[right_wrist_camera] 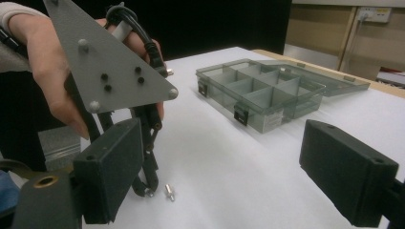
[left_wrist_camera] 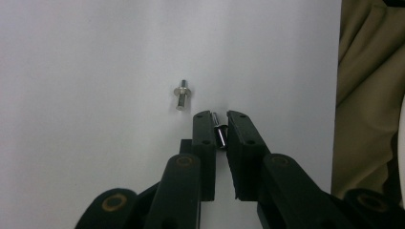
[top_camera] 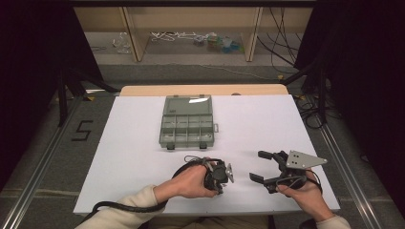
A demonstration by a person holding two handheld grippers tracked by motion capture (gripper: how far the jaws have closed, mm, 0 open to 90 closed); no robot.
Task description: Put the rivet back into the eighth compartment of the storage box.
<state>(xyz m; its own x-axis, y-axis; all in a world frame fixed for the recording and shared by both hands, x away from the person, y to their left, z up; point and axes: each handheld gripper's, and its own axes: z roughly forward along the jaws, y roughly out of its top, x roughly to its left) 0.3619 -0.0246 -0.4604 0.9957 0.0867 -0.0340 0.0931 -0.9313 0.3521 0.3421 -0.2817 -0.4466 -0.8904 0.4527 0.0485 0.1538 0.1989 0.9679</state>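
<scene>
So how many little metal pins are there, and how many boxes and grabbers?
Pins: 2, one lying loose on the table, one between the jaws of the left grabber
Box: 1, clear, lid open
Grabbers: 2, left and right
Total: 5

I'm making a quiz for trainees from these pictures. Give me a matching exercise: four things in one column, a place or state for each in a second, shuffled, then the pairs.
Things:
1. left gripper
2. right gripper
3. compartment box
4. loose stud

Places or states:
A. lid open, on the far part of the table
B. lying free on the white table, just beyond the closed jaws
C. jaws wide apart, nothing between them
D. jaws closed on a small metal pin

Pairs: 1-D, 2-C, 3-A, 4-B
</scene>
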